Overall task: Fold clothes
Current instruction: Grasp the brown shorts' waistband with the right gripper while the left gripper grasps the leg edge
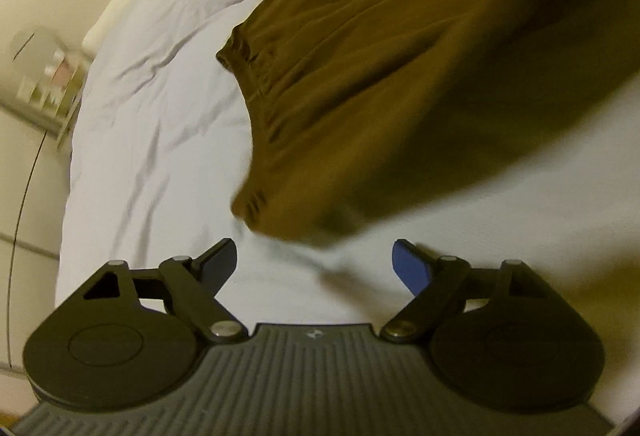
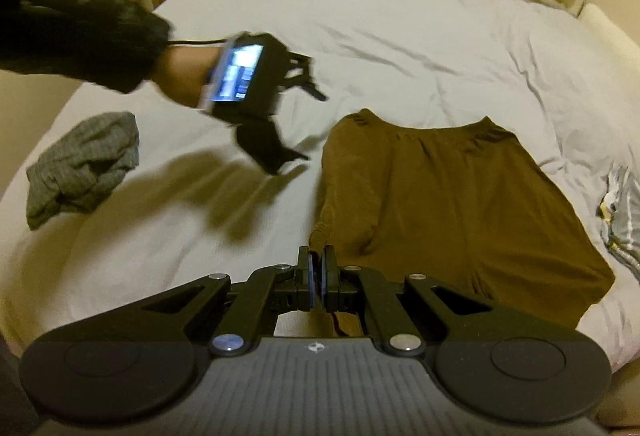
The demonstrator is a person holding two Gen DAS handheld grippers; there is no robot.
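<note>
We see a pair of brown shorts [image 2: 452,204], soft matte cloth with a gathered elastic waistband, spread fairly flat on a bed covered by a rumpled pale grey duvet [image 2: 400,36]. Our right gripper [image 2: 319,278] has its two blue-padded fingers pressed together on a pinched corner of the shorts at the near edge, the fabric rising in a narrow peak between the pads. Our left gripper [image 1: 314,264] hovers above the duvet just beside the shorts' waistband end, jaws spread wide and empty; one inner pad shows blue. From the right wrist view, that left gripper appears blurred, held by a hand [image 2: 180,76] in a dark sleeve. A crumpled grey knitted garment [image 2: 84,168] lies well apart to the left, and a patterned grey cloth [image 2: 620,212] sits at the right edge.
</note>
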